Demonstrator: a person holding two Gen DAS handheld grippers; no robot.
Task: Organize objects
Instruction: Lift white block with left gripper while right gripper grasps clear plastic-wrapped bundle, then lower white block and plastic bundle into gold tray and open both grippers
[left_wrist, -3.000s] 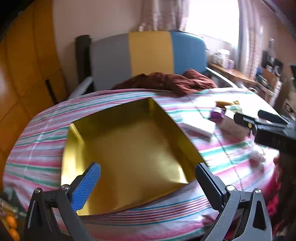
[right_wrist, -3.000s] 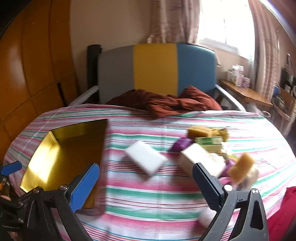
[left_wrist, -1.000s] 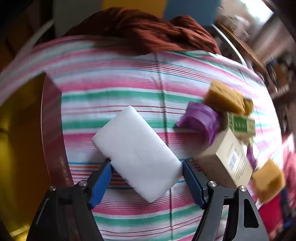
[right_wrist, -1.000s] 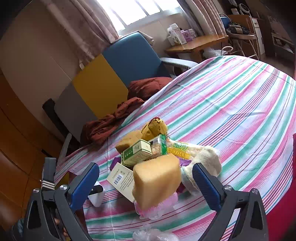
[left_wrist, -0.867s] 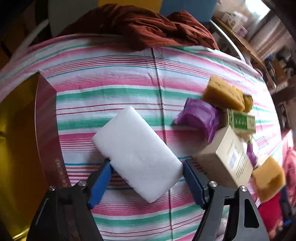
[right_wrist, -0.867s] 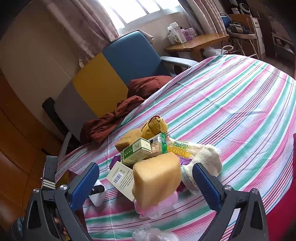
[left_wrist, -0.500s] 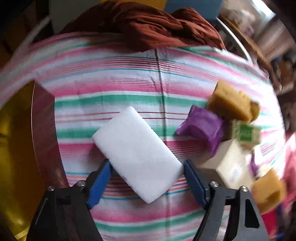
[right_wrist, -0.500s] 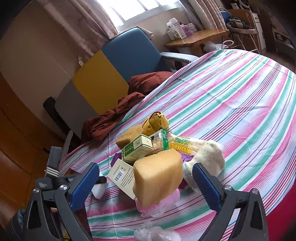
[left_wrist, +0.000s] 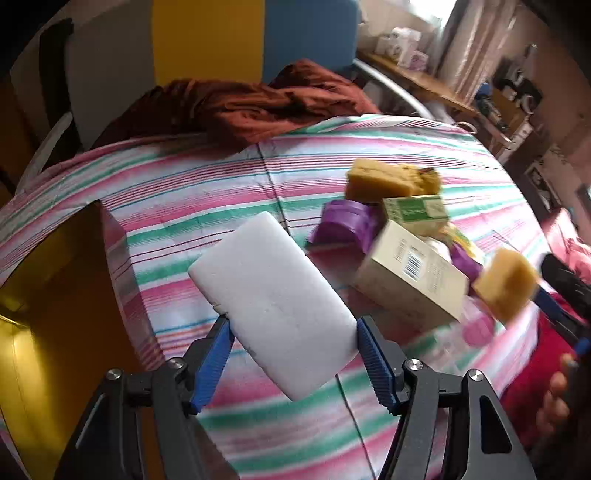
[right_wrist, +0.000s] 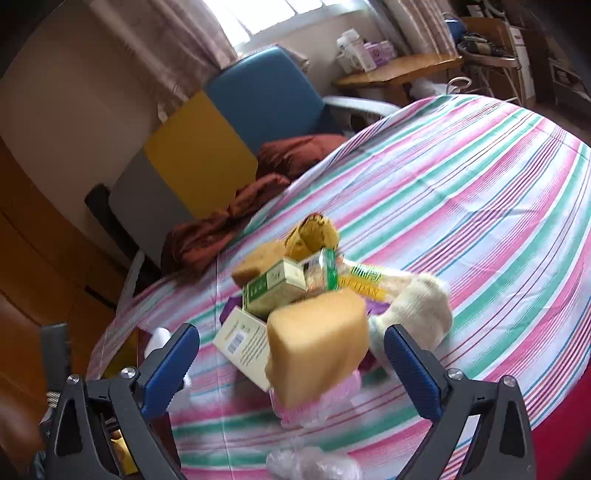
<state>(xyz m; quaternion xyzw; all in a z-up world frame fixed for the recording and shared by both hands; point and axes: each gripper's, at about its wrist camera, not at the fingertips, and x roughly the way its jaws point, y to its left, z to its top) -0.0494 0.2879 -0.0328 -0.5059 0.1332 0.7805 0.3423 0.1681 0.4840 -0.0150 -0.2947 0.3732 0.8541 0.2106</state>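
Care matters now: the left tool (left_wrist: 293, 356), its jaws just closed, pinches the white foam block (left_wrist: 275, 314) at lower centre and should carry it level to the gold box (left_wrist: 55, 332) at left, while the right tool (right_wrist: 291, 363) stays spread.

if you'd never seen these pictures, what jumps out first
The white foam block, clamped at an angle between the left gripper's blue pads over the striped tablecloth. Next, the gold-lined box at the left, and the heap right of the block, with a yellow sponge nearest the open right gripper.
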